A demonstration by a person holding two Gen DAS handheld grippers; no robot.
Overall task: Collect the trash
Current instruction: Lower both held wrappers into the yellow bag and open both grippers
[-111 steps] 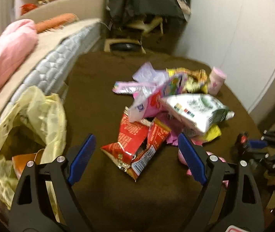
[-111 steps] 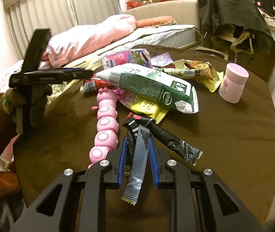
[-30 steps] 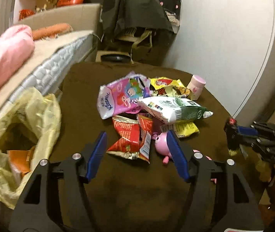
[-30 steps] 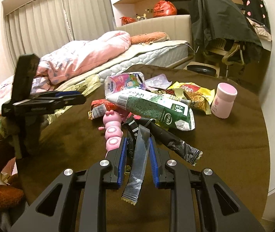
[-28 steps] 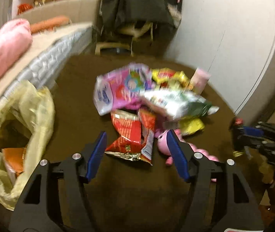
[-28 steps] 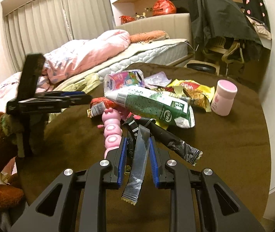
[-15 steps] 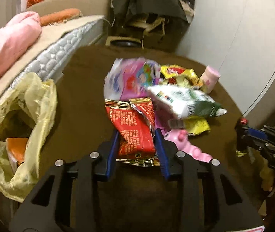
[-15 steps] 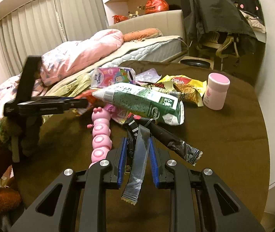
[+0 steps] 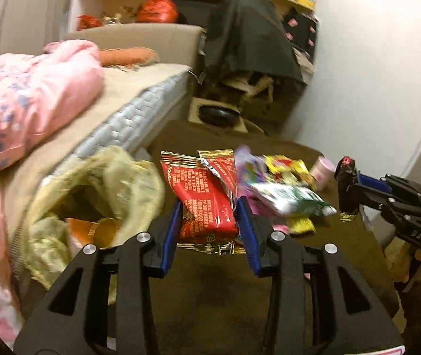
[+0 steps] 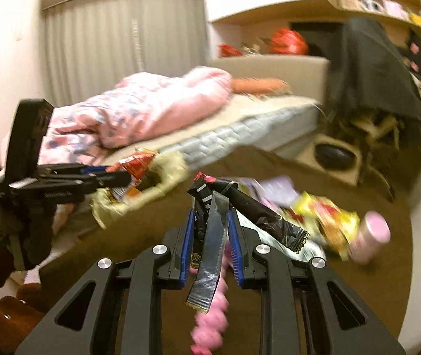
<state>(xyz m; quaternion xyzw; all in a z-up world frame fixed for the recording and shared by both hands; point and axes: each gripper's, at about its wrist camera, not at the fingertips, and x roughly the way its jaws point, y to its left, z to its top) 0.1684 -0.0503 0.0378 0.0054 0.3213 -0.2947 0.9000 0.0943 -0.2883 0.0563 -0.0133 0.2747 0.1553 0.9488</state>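
Midway through, by the look of it. Left gripper (image 9: 209,222) clenched on a pair of red foil packets (image 9: 204,198), lifted clear of the table (image 9: 216,295); right gripper (image 10: 210,242) grasping black and silver wrappers (image 10: 210,236), likewise held up off the cloth. Yellow bag (image 9: 98,195) gaping at the table's left edge, against the bed (image 9: 139,112), with something orange already inside. Neither load dropped in yet.

Still left near the far right edge: a loose heap (image 9: 281,189) of a green-and-white pouch, yellow wrappers and a purple pack, blurred here. Pink tub (image 10: 372,236) standing beside the heap, and a pink beaded toy (image 10: 210,319) near the front edge; probably not trash, though hard to judge.

Packets crinkled, glossy, flat, with gold crimped ends. Black wrappers long, thin, twisted, metallic inside. Bag thin, wrinkled, translucent plastic, slack at the mouth. Table covering brown, matte, soft-looking, rounded at its edge.
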